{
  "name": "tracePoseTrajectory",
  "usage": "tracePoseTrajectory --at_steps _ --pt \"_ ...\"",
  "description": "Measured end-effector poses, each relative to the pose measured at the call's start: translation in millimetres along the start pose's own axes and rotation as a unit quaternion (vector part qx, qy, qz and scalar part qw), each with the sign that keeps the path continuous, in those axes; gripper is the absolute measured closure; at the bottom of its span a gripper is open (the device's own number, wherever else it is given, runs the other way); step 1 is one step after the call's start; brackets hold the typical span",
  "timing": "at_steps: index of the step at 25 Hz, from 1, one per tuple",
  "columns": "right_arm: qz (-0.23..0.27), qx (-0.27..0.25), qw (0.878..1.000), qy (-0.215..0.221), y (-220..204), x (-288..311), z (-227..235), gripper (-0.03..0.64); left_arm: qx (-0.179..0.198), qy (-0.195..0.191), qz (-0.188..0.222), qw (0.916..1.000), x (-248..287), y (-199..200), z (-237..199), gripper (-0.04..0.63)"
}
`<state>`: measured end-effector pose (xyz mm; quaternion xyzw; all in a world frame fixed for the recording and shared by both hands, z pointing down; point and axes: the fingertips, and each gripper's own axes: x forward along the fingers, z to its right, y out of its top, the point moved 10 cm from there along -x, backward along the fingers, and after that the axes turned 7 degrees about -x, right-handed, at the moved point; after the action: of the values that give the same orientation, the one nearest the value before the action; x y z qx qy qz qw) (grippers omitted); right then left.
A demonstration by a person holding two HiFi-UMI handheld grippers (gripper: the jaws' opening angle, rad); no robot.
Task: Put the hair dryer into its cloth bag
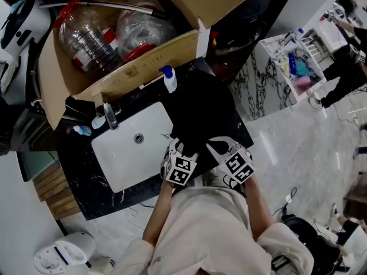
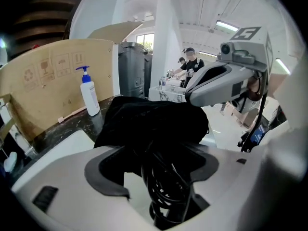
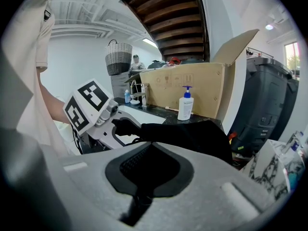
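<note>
Right of the sink [image 1: 117, 164], the bag [image 1: 206, 110] points away. The left gripper [image 1: 174, 149] squeezes the cord [image 2: 166, 186], the right gripper [image 1: 216, 146] the bag's edge.

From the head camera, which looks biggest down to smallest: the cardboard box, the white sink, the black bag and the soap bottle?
1. Cardboard box: clearly the biggest.
2. White sink and black bag: they look about the same size, so I won't rank them.
3. Soap bottle: the smallest by far.

Cardboard box [image 1: 146, 59], pump bottle [image 1: 170, 80] near white sink [image 1: 123, 159], black counter [image 1: 74, 171]
</note>
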<state>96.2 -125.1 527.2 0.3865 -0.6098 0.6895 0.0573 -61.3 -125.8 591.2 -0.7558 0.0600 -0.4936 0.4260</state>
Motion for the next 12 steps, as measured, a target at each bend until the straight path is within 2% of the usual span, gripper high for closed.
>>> tracePoseTrajectory --at_steps 4,12 --pt "0.002 0.001 1.0 -0.002 0.1 -0.7 0.5 0.611 -0.002 0.0 0.0 1.0 -18.7 -5.8 2.6 0.267" --pt "0.002 0.0 1.0 -0.002 -2.9 -0.5 1.3 0.611 -0.003 -0.012 -0.039 0.9992 -30.2 -30.5 8.1 0.239"
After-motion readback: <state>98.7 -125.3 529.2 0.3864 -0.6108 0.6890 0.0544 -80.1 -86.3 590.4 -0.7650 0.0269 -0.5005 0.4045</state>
